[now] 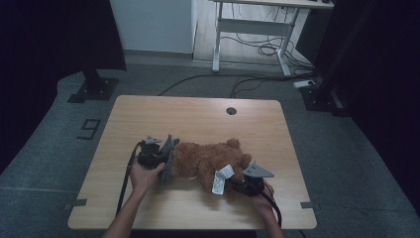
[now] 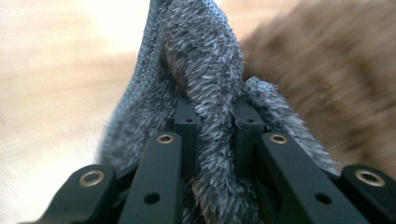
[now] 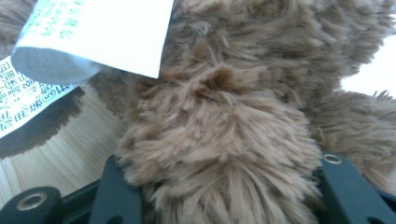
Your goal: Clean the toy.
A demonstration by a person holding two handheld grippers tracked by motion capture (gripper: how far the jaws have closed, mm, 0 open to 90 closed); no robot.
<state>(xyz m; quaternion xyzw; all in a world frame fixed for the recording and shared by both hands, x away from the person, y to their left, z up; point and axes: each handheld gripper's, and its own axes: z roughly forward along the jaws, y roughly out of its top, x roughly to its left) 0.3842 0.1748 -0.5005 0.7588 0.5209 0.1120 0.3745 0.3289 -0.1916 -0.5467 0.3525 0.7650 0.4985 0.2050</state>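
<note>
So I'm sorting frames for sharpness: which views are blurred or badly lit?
High view: dim, dark surroundings, teddy bear readable. Left gripper view: grey fuzzy cloth sharp, brown fur behind smeared, table washed out. Right gripper view: fur sharp, white tag overexposed.

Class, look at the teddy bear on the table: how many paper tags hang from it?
2: both white tags hang at the bear's near side beside the right gripper, one overlapping the other. More may be hidden underneath.

Each hand carries a black gripper: the left gripper (image 1: pixel 157 157) and the right gripper (image 1: pixel 246 184) both bear a grey three-cornered plate on top and trail a black cable. The jaws are matte black bars set with brass-ringed screw holes. Both forearms are sleeveless.
</note>
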